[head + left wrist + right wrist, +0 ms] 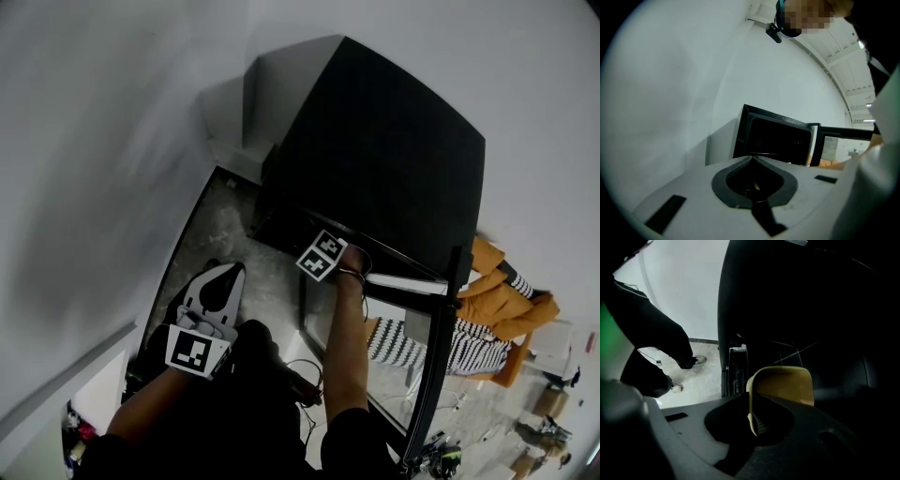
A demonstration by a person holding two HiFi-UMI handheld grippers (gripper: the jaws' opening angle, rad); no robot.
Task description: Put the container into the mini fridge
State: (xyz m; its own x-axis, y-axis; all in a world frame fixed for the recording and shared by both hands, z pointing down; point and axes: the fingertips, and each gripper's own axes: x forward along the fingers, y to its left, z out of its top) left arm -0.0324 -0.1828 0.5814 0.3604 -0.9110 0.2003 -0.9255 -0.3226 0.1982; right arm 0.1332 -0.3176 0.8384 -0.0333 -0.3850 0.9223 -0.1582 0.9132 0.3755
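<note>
Head view: you're standing over the black mini fridge [375, 141], its door [439, 347] hanging open to the R. Your R arm is reaching into the opening. The right gripper [323, 255] is showing only its marker cube at the fridge's front edge, and its jaws are tucked inside, so no grip is readable here. The left gripper [225, 277] is hovering low on the L over the floor [220, 211], apart from the fridge. A person in orange & stripes [497, 300] is showing past the door. The container isn't visible from up here.

Left gripper view: your left gripper [751, 161] is pointing toward the open fridge w/ jaws pressed together & nothing btwn them. This view is giving you the fridge front-on, w/ a dark cavity & the door off to the R, which the head view isn't.

Right gripper view: your right gripper [751, 399] is pinching the thin wall of the tan container [785, 383]; the jaws are nearly together w/ only that rim btwn them. The container is sitting just ahead of the jaws, inside the fridge's dark interior; can't tell if it's resting on a shelf. This is the only view showing the container & the grip. On the L, the pale floor & a pair of shoes [698, 360] are showing outside the fridge.
</note>
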